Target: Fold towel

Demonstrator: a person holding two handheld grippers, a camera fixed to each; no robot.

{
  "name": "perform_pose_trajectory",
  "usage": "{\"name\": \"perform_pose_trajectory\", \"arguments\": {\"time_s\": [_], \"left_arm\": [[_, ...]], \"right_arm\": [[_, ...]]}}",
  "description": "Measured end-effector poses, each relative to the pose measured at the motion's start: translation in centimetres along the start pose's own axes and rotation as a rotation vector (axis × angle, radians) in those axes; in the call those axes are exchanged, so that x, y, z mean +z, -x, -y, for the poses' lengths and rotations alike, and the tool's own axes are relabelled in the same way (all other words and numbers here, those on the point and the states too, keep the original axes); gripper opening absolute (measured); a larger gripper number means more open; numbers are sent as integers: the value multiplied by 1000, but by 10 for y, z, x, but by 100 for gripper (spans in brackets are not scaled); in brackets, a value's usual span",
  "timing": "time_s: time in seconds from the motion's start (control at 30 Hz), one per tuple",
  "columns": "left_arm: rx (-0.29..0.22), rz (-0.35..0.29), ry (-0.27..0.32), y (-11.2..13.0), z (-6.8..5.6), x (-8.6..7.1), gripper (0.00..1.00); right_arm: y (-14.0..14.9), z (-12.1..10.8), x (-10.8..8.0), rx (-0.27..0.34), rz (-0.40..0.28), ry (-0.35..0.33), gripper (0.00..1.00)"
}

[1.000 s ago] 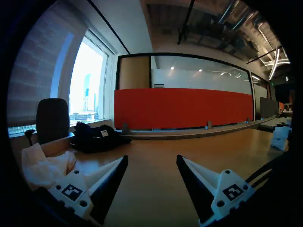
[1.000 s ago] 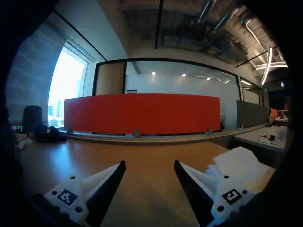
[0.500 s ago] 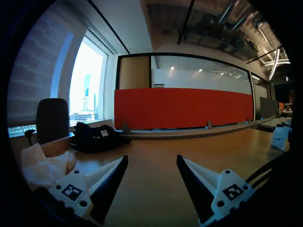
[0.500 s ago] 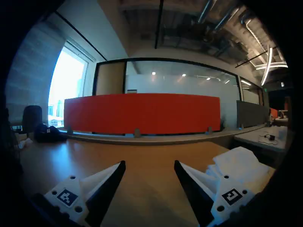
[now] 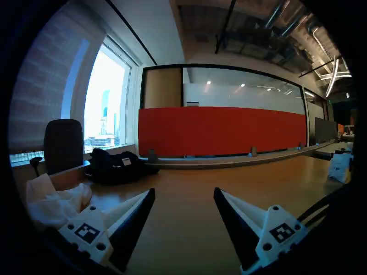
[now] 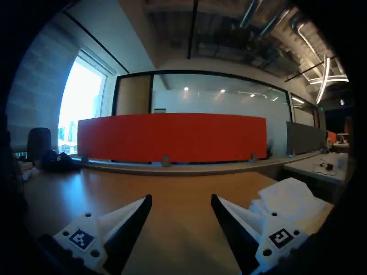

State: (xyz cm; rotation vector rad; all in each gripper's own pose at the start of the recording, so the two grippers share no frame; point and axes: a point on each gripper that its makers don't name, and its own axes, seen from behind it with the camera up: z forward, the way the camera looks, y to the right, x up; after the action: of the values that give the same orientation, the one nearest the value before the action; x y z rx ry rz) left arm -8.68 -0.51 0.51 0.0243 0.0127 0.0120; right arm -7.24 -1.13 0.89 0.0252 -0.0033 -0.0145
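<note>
The crumpled cream cloth towel (image 5: 52,204) lies on the wooden counter (image 5: 192,183), just left of the left hand-held gripper (image 5: 183,189), the nearer one; I cannot tell its long axis. That gripper and the right hand-held gripper (image 6: 181,196) gape wide, empty. A stack of folded white towels (image 6: 289,197) sits beside the right one. Nothing has shifted since the earlier frames.

Daylight floods through the tall glass window (image 5: 105,110) left of the long red partition panel (image 5: 220,130) and blows out to white-blue in both views. Above the panel, small ceiling spotlights (image 5: 208,83) and, up to its right, curved white strip lights (image 6: 323,75) glow weakly against a dim ceiling. The glossy brown wooden tabletop (image 6: 183,201) below the panel carries a soft sheen. The white folded towel pile (image 6: 289,197) at the panel's lower right keeps readable folds. Straight lines bow and darken toward the edges. Focus is sharp.
</note>
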Motion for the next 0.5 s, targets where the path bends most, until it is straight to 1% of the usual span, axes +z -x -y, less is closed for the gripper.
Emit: {"name": "perform_pose_trajectory", "arguments": {"time_s": [0.5], "left_arm": [[0, 0, 0, -2, 0, -1, 95]], "right_arm": [[0, 1, 0, 0, 0, 0, 99]]}}
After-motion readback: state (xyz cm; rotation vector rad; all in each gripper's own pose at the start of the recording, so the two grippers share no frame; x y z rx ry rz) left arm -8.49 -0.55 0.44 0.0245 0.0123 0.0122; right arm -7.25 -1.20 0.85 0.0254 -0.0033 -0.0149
